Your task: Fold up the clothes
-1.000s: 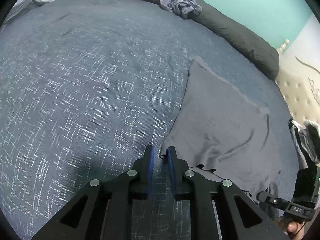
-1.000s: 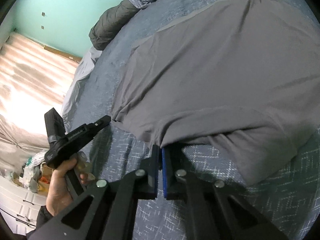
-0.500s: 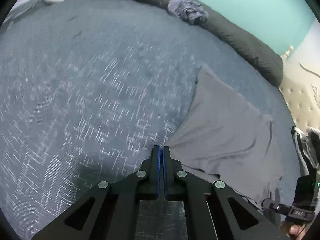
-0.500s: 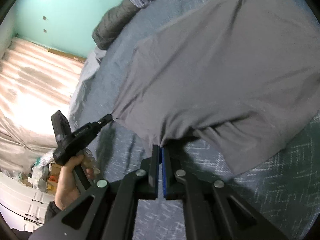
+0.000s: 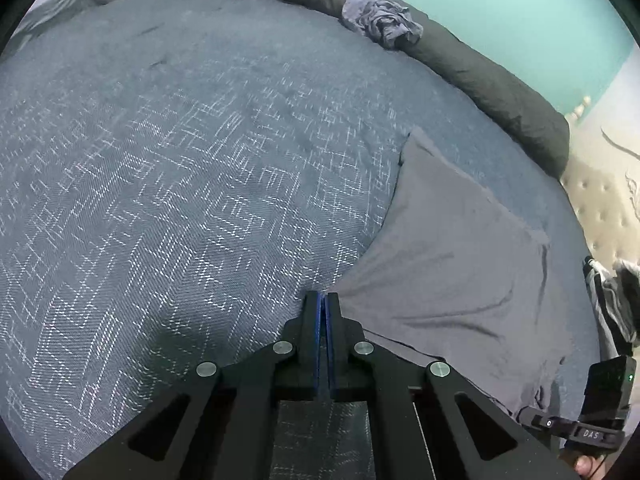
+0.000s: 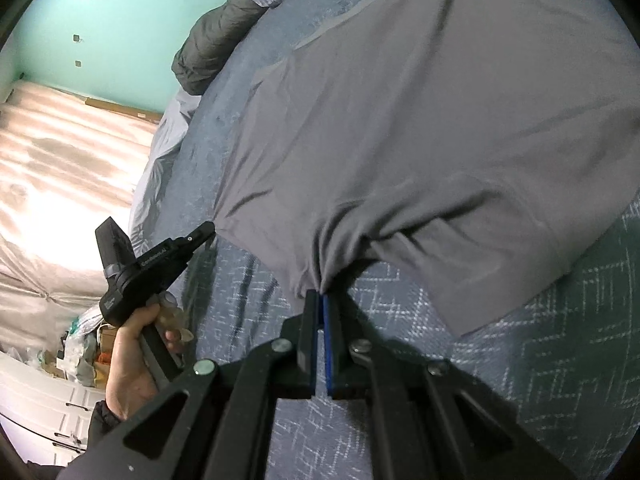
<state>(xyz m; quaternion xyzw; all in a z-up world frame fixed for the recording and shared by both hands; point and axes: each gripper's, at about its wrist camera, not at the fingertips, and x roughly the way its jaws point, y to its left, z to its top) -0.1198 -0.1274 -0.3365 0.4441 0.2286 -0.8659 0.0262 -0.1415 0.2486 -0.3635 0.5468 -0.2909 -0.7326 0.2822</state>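
— Both tongs are pressed together on cloth, right?

— Yes. The left tongs [image 5: 322, 300] have their blue-lined jaws closed with no gap, pinching a corner of the grey shirt [image 5: 452, 264]. The right tongs [image 6: 320, 298] are likewise clamped, gripping a bunched edge of the same grey shirt [image 6: 420, 128], where the fabric gathers into tight pleats at the tips.

— Where does the shirt lie?

— It is spread on the bed [image 5: 180, 200], over a blue cover with a pale woven pattern. From the left wrist view it sits toward the bed's right side, reaching up toward the far edge. From the right wrist view it fills most of the upper part, with a folded flap near the tongs.

— Anything beyond it?

— A dark rolled blanket [image 5: 500, 84] runs along the bed's far edge, with a crumpled bluish garment [image 5: 380, 24] resting on it. Behind that stands a teal wall [image 5: 520, 8]. In the right wrist view a hand [image 6: 132, 360] grips the handle of the left tool, off the bed's edge.
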